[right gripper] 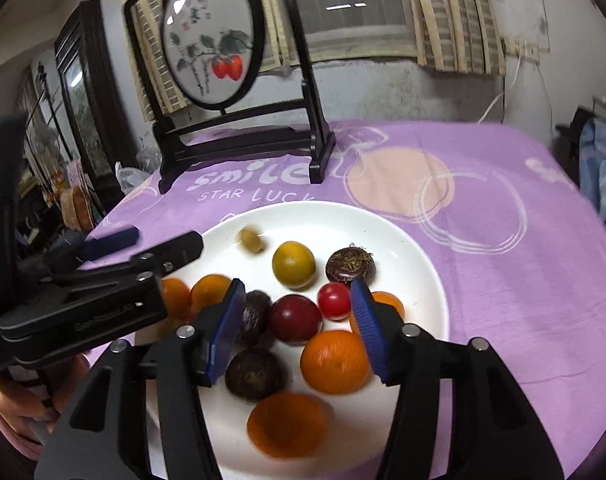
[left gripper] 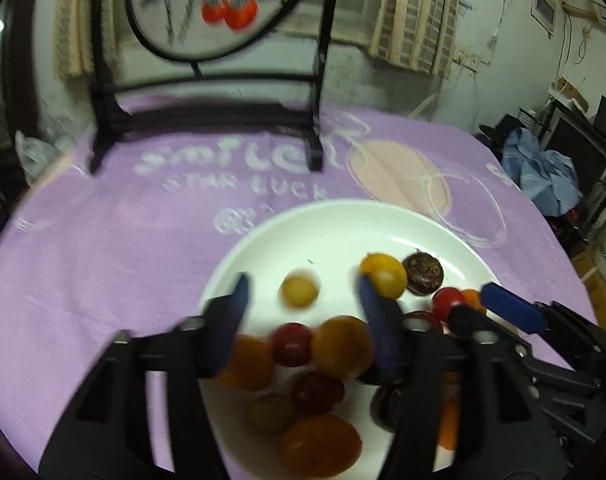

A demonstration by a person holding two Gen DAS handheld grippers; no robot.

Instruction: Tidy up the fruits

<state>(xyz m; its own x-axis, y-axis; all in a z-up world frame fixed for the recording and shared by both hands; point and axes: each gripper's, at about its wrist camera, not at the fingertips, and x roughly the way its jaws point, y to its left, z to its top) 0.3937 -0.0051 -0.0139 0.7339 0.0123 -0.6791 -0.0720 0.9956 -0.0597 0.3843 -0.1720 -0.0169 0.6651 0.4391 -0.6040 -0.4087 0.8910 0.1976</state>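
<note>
A white plate on the purple cloth holds several small fruits: oranges, red tomatoes, dark brown round ones and yellow ones. My left gripper is open and empty over the plate's left half. A small yellow fruit lies blurred between its fingertips, apart from them. My right gripper is open and empty, low over a dark red fruit and a red tomato. An orange lies near its right finger. The right gripper also shows in the left wrist view.
A black wooden stand with a round painted screen stands at the back of the table. The purple cloth spreads to the right of the plate. Clutter and blue fabric lie off the table's right edge.
</note>
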